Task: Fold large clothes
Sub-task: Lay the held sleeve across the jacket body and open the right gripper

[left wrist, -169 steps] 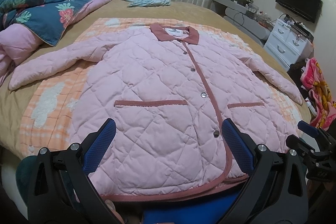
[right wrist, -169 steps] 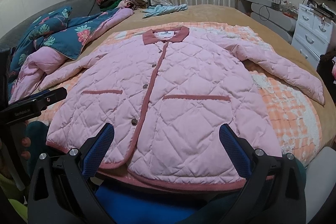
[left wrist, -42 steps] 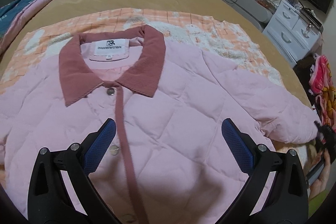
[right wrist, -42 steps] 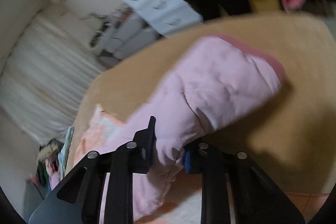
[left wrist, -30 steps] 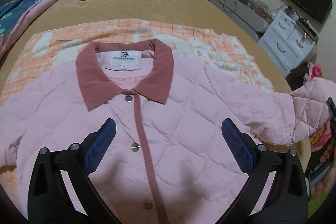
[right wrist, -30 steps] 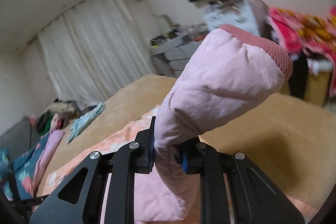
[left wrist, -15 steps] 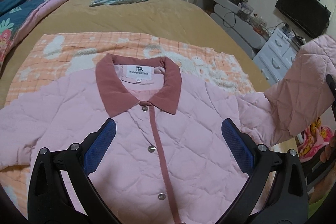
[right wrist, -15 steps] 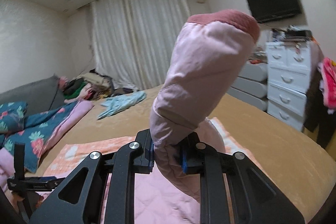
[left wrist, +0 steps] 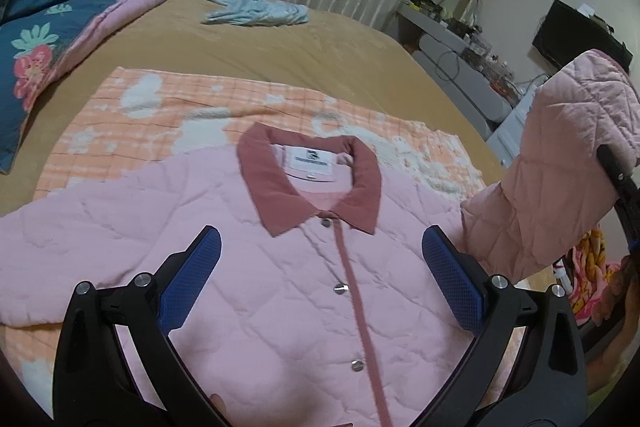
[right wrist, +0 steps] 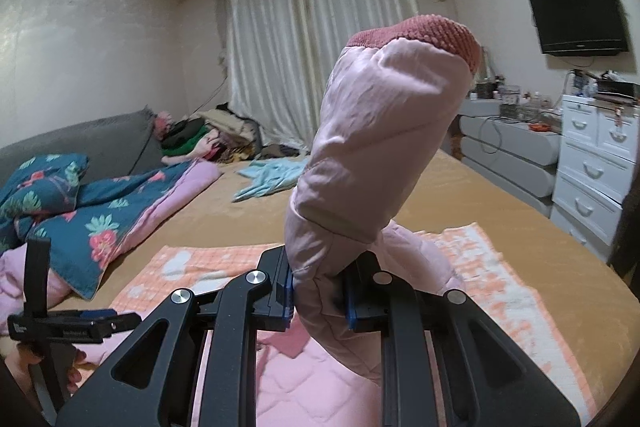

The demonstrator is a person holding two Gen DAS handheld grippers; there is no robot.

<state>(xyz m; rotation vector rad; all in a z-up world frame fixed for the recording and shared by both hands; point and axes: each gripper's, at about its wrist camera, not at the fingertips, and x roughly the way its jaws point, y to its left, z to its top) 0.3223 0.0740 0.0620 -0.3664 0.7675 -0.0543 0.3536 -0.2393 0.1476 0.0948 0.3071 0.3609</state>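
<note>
A pink quilted jacket (left wrist: 288, 291) with a dusty-rose collar (left wrist: 276, 187) lies buttoned and face up on an orange checked blanket (left wrist: 160, 107). My left gripper (left wrist: 320, 275) hovers open over its chest, nothing between the blue pads. My right gripper (right wrist: 318, 291) is shut on the jacket's right sleeve (right wrist: 376, 147), which stands up from the jaws with its rose cuff (right wrist: 432, 31) on top. In the left wrist view that lifted sleeve (left wrist: 560, 167) rises at the right edge, over the jacket's shoulder.
The tan bed (left wrist: 280, 39) carries a blue floral quilt (left wrist: 48, 39) at the left and a light blue garment (left wrist: 256, 11) at the back. White drawers (right wrist: 596, 163), a grey shelf and a wall TV (right wrist: 576, 15) stand to the right. Curtains (right wrist: 320, 59) hang behind.
The right gripper has lifted the sleeve off the bed and swung it up and inward toward the jacket's body. The left gripper has drawn back a little, staying open.
</note>
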